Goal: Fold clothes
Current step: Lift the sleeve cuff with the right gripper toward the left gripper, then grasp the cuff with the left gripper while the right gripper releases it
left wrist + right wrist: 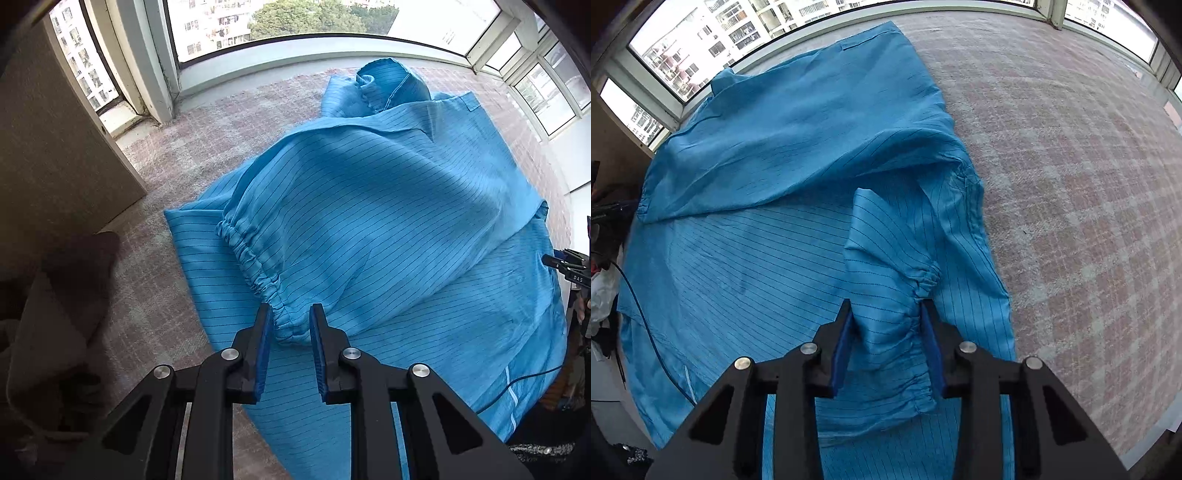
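While the bright blue pinstriped fabric coat [424, 229] lies spread on the pink-and-white checked carpet [207, 147] by the windows, your left gripper [291, 321] stands released, fingers parted either side of one gathered elastic cuff [258, 273]. Your right gripper [886, 317] straddles the other cuff [916, 332]; whether it grips, you cannot tell.

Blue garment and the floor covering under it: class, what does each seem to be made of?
Blue garment: thin, smooth woven fabric with a slight sheen, likely synthetic; fine dark pinstripes, soft creases, elastic-gathered cuffs.
Floor covering: short-pile carpet, matte and fuzzy, in a faded pink-grey check.
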A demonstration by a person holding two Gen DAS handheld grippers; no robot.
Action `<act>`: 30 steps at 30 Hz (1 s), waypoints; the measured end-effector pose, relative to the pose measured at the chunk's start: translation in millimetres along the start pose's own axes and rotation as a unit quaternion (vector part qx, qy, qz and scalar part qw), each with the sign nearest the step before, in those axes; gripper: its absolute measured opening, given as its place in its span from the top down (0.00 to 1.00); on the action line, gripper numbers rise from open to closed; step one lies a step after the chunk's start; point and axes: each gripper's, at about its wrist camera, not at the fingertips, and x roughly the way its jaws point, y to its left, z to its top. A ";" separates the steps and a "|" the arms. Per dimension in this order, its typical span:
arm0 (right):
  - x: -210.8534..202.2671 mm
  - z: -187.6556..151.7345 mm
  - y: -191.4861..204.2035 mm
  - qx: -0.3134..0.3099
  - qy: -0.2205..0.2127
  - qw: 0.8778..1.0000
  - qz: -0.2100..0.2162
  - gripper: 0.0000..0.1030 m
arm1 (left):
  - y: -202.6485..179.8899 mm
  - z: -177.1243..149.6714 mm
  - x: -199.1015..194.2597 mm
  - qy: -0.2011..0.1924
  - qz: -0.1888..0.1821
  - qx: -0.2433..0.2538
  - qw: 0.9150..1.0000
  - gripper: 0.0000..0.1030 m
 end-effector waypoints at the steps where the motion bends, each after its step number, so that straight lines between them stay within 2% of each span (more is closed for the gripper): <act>1: 0.9 4.0 -0.1 0.000 -0.003 1.000 0.000 0.71 | -0.4 -1.4 -0.2 -0.001 -0.002 -0.002 1.000 0.86; 4: 1.7 9.7 -0.1 0.001 0.000 1.000 -0.001 0.71 | 6.9 -2.4 -2.2 -0.004 -0.006 -0.003 1.000 0.83; 6: 0.9 8.2 1.3 -0.006 0.000 1.000 -0.006 0.71 | 16.7 -0.4 -3.0 -0.003 -0.005 -0.002 1.000 0.68; 7: 0.3 6.8 1.8 -0.009 0.000 1.000 -0.008 0.71 | 17.4 0.4 0.4 0.000 -0.002 -0.004 1.000 0.57; 8: -0.4 5.7 1.9 -0.009 -0.001 1.000 -0.008 0.71 | 18.2 1.2 3.8 0.003 0.002 -0.005 1.000 0.54; 12: -2.8 2.6 2.0 -0.012 -0.001 1.000 -0.012 0.71 | 21.4 4.5 17.5 0.014 0.016 -0.011 1.000 0.54; 14: -4.1 1.0 2.6 -0.016 -0.001 1.000 -0.015 0.71 | 22.7 6.1 22.5 0.015 0.020 -0.014 1.000 0.56; 15: -4.9 0.1 2.8 -0.017 -0.001 1.000 -0.015 0.70 | 23.0 6.8 21.5 0.010 0.016 -0.015 1.000 0.61; 16: -5.7 -0.8 3.0 -0.017 -0.001 1.000 -0.014 0.70 | 23.5 7.5 21.0 0.010 0.014 -0.018 1.000 0.78; 17: -6.9 -1.9 3.5 -0.017 -0.002 1.000 -0.011 0.71 | 23.5 8.2 19.8 0.009 0.014 -0.019 1.000 0.85; 19: -9.7 -4.4 4.8 -0.017 -0.005 1.000 -0.003 0.72 | 21.6 9.4 11.3 0.000 0.007 -0.019 1.000 0.90; 22: -16.9 -8.0 10.4 -0.022 -0.014 1.000 0.008 0.81 | 11.8 18.6 -20.7 -0.039 -0.029 -0.025 0.998 0.91; 24: -22.7 -8.7 17.9 -0.028 -0.021 0.999 0.021 0.82 | -5.0 38.6 -52.0 -0.076 -0.047 -0.018 0.996 0.91; 26: -24.9 -6.5 30.4 -0.043 -0.025 0.998 0.036 0.83 | -9.1 57.4 -99.6 -0.114 -0.068 0.005 0.991 0.91; 30: -20.2 -1.4 56.5 -0.089 -0.025 0.994 0.049 0.83 | -62.2 95.0 -183.4 -0.178 -0.084 0.068 0.978 0.91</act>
